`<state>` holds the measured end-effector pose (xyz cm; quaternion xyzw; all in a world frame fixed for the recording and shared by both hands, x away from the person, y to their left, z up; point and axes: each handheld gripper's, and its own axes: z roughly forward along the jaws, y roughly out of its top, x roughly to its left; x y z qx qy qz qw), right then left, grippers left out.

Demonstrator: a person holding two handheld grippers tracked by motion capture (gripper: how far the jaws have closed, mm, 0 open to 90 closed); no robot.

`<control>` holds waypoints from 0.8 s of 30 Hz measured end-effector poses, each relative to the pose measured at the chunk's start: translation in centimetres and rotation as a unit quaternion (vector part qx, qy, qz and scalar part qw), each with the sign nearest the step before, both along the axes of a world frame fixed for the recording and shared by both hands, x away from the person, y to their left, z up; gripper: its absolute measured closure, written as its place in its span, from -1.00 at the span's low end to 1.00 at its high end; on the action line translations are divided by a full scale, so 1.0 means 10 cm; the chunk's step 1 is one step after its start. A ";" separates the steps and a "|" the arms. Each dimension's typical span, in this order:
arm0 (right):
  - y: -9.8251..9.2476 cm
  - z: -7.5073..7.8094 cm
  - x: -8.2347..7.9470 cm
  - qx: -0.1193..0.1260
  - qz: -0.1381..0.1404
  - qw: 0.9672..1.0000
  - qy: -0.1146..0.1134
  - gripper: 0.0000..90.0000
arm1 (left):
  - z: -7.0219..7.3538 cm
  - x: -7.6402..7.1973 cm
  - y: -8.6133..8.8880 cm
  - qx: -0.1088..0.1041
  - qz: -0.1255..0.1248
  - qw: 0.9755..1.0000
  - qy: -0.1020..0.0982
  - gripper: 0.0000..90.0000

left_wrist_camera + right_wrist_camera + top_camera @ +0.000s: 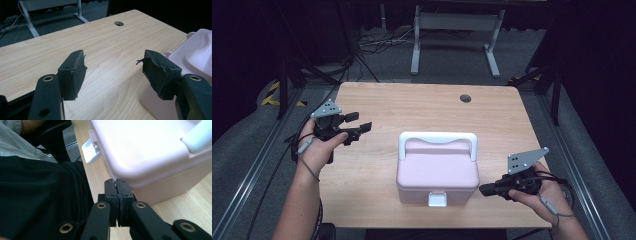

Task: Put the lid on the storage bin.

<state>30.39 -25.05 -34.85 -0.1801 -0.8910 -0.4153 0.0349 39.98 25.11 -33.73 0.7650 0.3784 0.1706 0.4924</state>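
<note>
Wooden table [412, 107] carries one pink lidded box [437, 172], lid closed, contents hidden. Left gripper [358, 122] jaws apart, empty. Right gripper [483, 189] jaws together beside the box.

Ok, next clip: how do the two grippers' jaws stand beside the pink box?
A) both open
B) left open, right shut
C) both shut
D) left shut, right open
B: in the left gripper view the left gripper has its jaws wide apart over the table, while the right gripper has its jaws pressed together, empty, next to the pink box.

no readable text, no labels, no brand marks
</note>
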 end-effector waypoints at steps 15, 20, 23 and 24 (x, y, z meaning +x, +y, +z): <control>0.02 0.25 0.04 0.061 -0.006 0.998 -0.025 0.52 | -0.03 -0.17 0.13 0.001 0.021 1.000 0.003 -0.21; 0.00 0.30 0.08 0.089 -0.029 0.995 -0.033 0.33 | -0.04 -0.19 0.14 0.000 0.024 1.000 0.006 -0.21; -0.03 0.31 0.14 0.102 -0.054 0.992 -0.043 0.22 | -0.05 -0.19 0.14 0.002 0.024 1.000 0.006 -0.21; -0.04 0.31 0.15 0.105 -0.058 0.992 -0.045 0.19 | -0.05 -0.19 0.14 0.002 0.024 1.000 0.006 -0.21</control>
